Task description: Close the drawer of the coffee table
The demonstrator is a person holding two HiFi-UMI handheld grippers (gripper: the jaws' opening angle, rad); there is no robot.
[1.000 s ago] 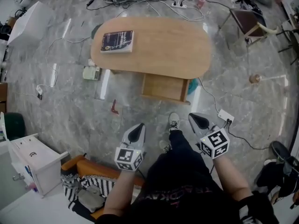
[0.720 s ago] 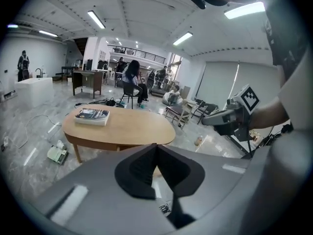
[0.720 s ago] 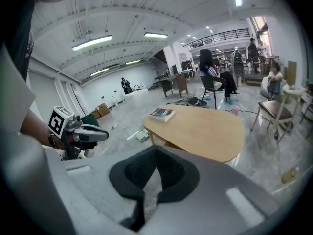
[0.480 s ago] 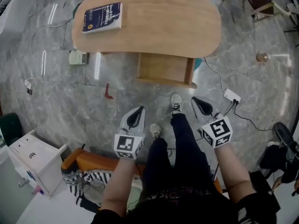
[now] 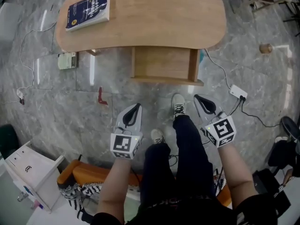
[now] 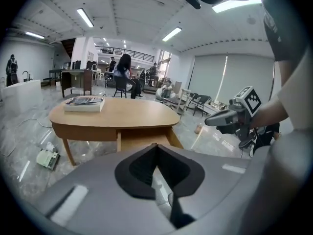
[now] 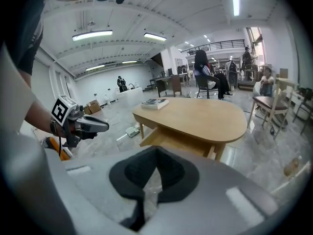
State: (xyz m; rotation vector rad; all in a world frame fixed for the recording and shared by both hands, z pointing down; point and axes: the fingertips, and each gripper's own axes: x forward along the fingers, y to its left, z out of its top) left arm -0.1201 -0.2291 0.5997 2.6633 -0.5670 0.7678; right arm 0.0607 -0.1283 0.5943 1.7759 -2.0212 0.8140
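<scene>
The oval wooden coffee table (image 5: pixel 154 18) stands ahead of me, with its drawer (image 5: pixel 164 64) pulled out toward my feet. A dark blue book (image 5: pixel 88 11) lies on the top's left end. My left gripper (image 5: pixel 135 108) hangs shut and empty over the floor, short of the drawer's left front corner. My right gripper (image 5: pixel 198 99) is also shut and empty, just short of the drawer's right front corner. In the left gripper view the shut jaws (image 6: pixel 156 147) point at the drawer (image 6: pixel 146 138). In the right gripper view the jaws (image 7: pixel 156 150) face the drawer (image 7: pixel 171 140) too.
My legs and shoes (image 5: pixel 177 104) stand between the grippers. A white power strip (image 5: pixel 238 93) with cables lies right of the drawer. A white box (image 5: pixel 66 60) and a red item (image 5: pixel 101 97) lie on the floor at left. A white cabinet (image 5: pixel 28 163) and an orange seat (image 5: pixel 77 175) are behind me.
Both grippers have sunk lower and nearer the table, which now fills more of the head view. The drawer is still pulled out, and both jaws stay shut.
</scene>
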